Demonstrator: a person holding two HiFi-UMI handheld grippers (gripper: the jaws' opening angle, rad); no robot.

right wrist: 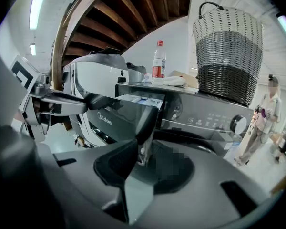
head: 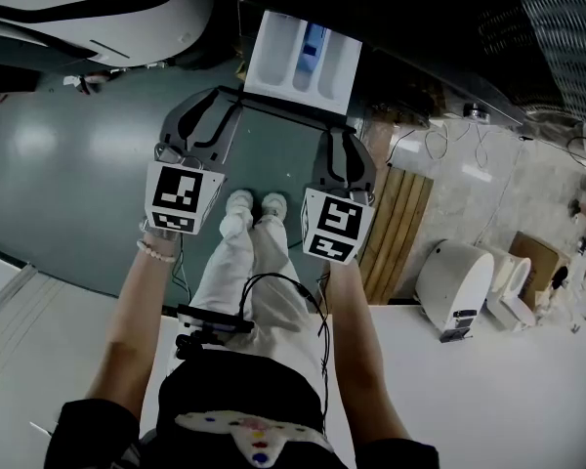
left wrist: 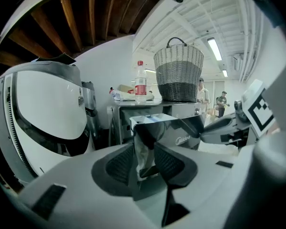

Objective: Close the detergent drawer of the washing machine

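Note:
The detergent drawer (head: 303, 55) stands pulled out of the washing machine, white inside with a blue compartment. Its dark front panel (left wrist: 178, 130) bears a brand name. My left gripper (head: 232, 115) is at the panel's left end, and in the left gripper view that end runs down between the pads (left wrist: 121, 163). My right gripper (head: 334, 137) is at the panel's right end (right wrist: 144, 120), with its jaws closed narrowly on that edge. Each gripper shows in the other's view, the right gripper (left wrist: 229, 128) to the right and the left gripper (right wrist: 52, 104) to the left.
The washer's round door (left wrist: 43, 118) hangs open to the left. On the machine's top stand a woven basket (right wrist: 229, 56) and a red-capped bottle (right wrist: 158, 61). The control panel with its dial (right wrist: 238, 124) lies right of the drawer. Two people (left wrist: 222, 101) stand far back. A wooden slat board (head: 396, 233) lies on the floor.

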